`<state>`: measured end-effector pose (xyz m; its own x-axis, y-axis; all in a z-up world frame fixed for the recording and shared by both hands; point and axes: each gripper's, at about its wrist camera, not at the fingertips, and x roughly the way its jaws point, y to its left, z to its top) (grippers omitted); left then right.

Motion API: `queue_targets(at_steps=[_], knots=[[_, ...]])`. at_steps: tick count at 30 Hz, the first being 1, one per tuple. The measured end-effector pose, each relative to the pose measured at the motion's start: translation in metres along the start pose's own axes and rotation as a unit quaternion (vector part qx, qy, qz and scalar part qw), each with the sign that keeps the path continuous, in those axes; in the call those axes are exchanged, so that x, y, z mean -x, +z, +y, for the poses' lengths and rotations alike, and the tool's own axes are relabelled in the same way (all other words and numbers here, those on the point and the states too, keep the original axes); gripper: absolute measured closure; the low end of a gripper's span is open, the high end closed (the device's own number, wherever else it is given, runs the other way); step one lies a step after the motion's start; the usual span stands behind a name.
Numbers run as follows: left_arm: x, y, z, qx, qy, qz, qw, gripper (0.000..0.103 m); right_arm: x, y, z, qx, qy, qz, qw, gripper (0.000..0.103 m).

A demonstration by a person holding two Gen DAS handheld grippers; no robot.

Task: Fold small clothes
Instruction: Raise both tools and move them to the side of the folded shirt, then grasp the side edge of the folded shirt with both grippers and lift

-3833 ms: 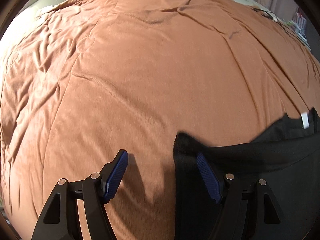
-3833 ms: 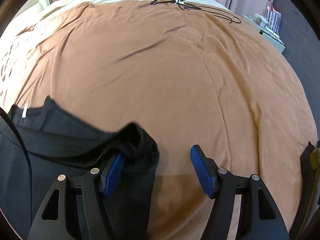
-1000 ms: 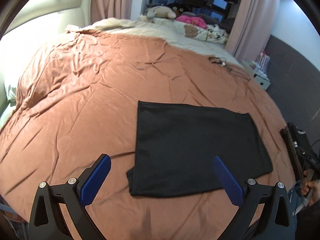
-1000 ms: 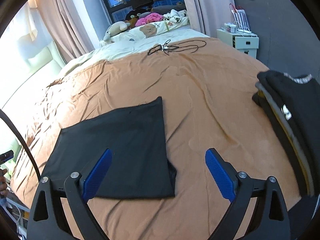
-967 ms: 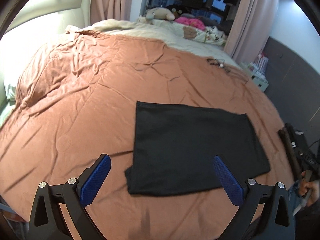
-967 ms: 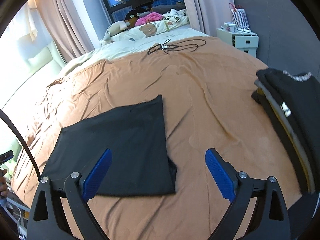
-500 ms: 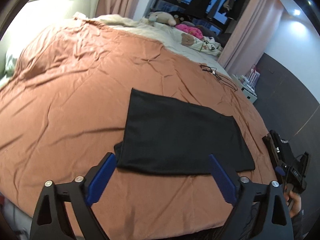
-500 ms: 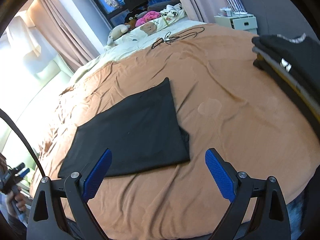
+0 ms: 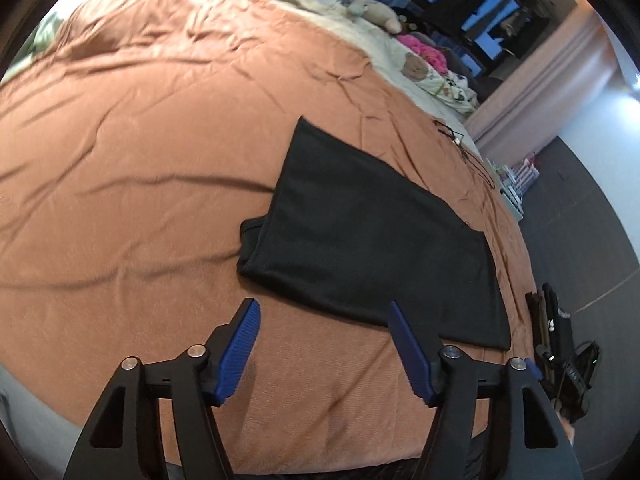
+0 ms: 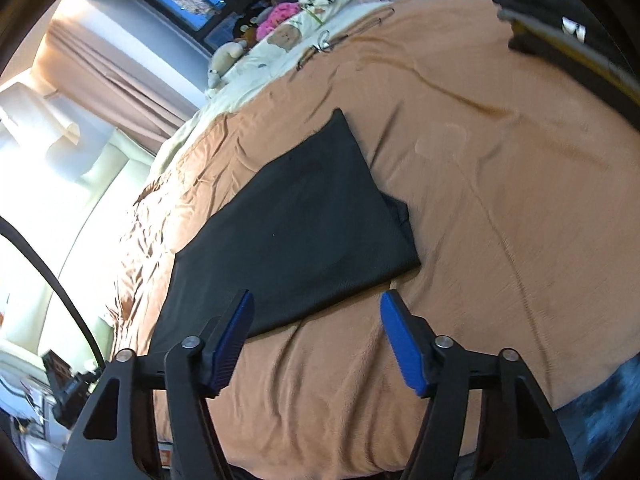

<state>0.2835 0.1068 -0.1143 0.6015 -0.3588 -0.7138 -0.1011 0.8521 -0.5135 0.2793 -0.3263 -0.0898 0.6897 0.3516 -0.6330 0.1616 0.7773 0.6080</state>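
- The bed [image 9: 140,128], covered with a wrinkled orange-brown blanket [image 10: 500,200], fills both views; pale bedding and soft toys [image 9: 376,10] lie at its far end.
- A folded black garment [image 9: 372,240] lies flat on the blanket as a rough rectangle near the bed's near edge, with a bit of an under layer sticking out at one near corner.
- A stack of dark folded clothes [image 10: 568,40] sits on the blanket, far right in the right wrist view, well apart from the garment.
- The left tool [image 9: 326,344] hangs just short of the garment's near edge, its jaws closing with nothing between them.
- The right tool [image 10: 316,338] hangs over the garment's near edge, its jaws closing on nothing, blue pads [image 10: 398,340] apart.
- A thin black cable [image 10: 340,46] lies far off near the pale bedding.
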Motion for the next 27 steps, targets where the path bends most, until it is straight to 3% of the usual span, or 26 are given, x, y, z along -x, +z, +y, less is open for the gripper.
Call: queue_targets(at_steps=[5,13,19,22,24,27], knots=[[-0.016,-0.002,0.011,0.031,-0.005,0.017,0.9993,0.042,-0.019,0.009,-0.010,-0.033,0.014,0.025,0.999,0.054],[-0.041,-0.004,0.019,0.066,-0.009,0.036,0.9971,0.044,-0.044,0.020,-0.017,-0.045,-0.001,0.043,0.998,0.054],[-0.058,0.000,0.031,0.097,0.004,0.037,0.9946,0.044,-0.049,0.023,-0.021,-0.072,-0.009,0.031,0.997,0.054],[-0.065,0.001,0.039,0.117,0.005,0.035,0.9925,0.047,-0.052,0.021,-0.021,-0.085,-0.014,0.021,0.996,0.060],[-0.068,0.002,0.043,0.129,0.007,0.027,0.9913,0.049,-0.055,0.015,-0.019,-0.094,-0.028,0.015,0.995,0.070],[-0.070,0.005,0.047,0.140,0.017,0.012,0.9899,0.054,-0.057,0.010,-0.015,-0.109,-0.029,0.002,0.994,0.072]])
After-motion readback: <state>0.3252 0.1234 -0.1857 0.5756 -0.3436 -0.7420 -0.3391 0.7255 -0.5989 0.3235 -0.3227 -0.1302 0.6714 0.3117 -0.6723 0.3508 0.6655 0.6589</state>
